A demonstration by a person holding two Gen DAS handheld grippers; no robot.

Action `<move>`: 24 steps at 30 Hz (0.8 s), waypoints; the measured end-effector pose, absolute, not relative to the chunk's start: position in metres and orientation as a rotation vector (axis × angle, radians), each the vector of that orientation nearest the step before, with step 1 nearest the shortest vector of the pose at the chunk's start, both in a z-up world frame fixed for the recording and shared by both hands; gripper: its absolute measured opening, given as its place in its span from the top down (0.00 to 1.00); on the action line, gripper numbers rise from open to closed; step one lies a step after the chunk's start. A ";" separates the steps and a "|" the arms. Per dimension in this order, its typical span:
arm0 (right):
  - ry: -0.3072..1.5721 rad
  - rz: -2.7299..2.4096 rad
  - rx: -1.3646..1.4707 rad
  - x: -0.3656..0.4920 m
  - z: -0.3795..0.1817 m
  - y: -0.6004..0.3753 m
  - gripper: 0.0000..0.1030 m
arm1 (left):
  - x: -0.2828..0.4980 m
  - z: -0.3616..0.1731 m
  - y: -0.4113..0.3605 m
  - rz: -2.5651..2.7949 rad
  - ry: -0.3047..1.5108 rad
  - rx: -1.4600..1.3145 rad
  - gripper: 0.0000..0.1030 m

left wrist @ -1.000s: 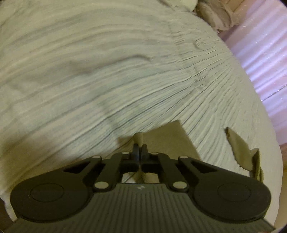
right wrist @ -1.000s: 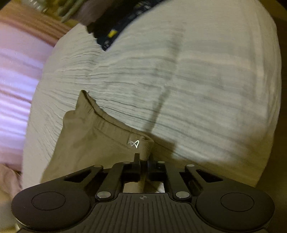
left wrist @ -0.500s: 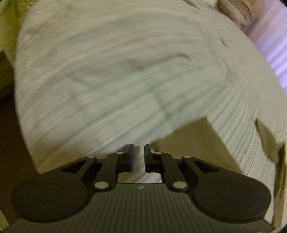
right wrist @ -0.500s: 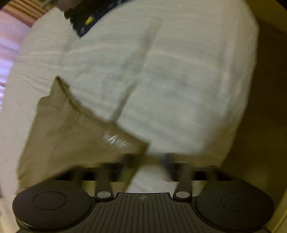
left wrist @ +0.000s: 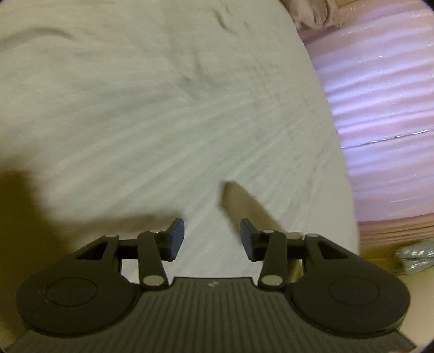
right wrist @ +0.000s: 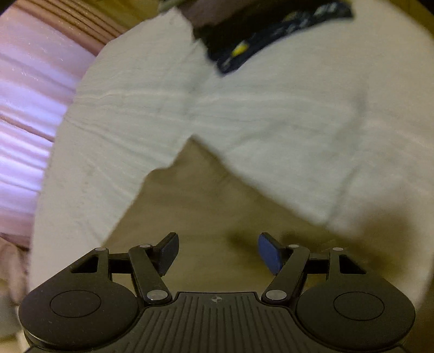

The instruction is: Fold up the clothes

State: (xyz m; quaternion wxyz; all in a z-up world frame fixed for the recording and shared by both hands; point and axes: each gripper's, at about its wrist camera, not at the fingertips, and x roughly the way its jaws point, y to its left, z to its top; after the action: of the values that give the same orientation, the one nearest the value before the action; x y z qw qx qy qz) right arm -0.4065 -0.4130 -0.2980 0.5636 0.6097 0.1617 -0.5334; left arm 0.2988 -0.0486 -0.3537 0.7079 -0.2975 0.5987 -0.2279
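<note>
A khaki garment lies flat on the white ribbed bedspread. In the right wrist view the garment (right wrist: 206, 201) fills the middle and lower frame, and my right gripper (right wrist: 217, 251) hangs open and empty just above it. In the left wrist view only a pointed corner of the garment (left wrist: 244, 203) shows, just ahead and right of my left gripper (left wrist: 212, 239), which is open and empty over the bedspread (left wrist: 162, 108). Both views are motion-blurred.
A dark garment with yellow marks (right wrist: 271, 35) lies at the far end of the bed. Pink curtains (left wrist: 379, 108) hang along the bed's side. A beige pile (left wrist: 312, 13) sits at the far corner. A dark shadow (left wrist: 21, 217) covers the left.
Both grippers were shut on the khaki garment's corners one second ago. Both have opened wide and let it go. It now lies on the bed, and both grippers have pulled back.
</note>
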 end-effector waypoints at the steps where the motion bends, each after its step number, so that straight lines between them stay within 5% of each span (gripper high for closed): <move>1: 0.364 -1.238 1.457 -0.397 -0.303 -0.415 0.33 | 0.306 -0.358 -0.062 -0.513 1.336 -0.656 0.62; 8: 0.343 -1.268 1.498 -0.369 -0.315 -0.418 0.33 | 0.350 -0.389 -0.149 -0.610 1.331 -0.347 0.66; 11: 0.348 -1.317 1.526 -0.365 -0.320 -0.417 0.33 | 0.360 -0.403 -0.173 -0.695 1.374 -0.345 0.98; 14: 0.327 -1.345 1.570 -0.361 -0.326 -0.416 0.33 | 0.371 -0.383 -0.196 -0.815 1.289 -0.300 0.98; 21: 0.329 -1.346 1.602 -0.333 -0.331 -0.426 0.33 | 0.395 -0.253 -0.192 -1.251 0.711 -0.301 0.98; 24: 0.350 -1.322 1.599 -0.317 -0.333 -0.431 0.33 | 0.404 -0.263 -0.170 -1.158 0.690 -0.122 0.92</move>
State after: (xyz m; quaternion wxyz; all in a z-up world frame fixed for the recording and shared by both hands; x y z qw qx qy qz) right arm -0.3167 -0.4307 -0.3327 0.4959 0.6599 0.1443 -0.5458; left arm 0.4044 -0.1700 -0.2627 0.7795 -0.0562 0.3194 -0.5359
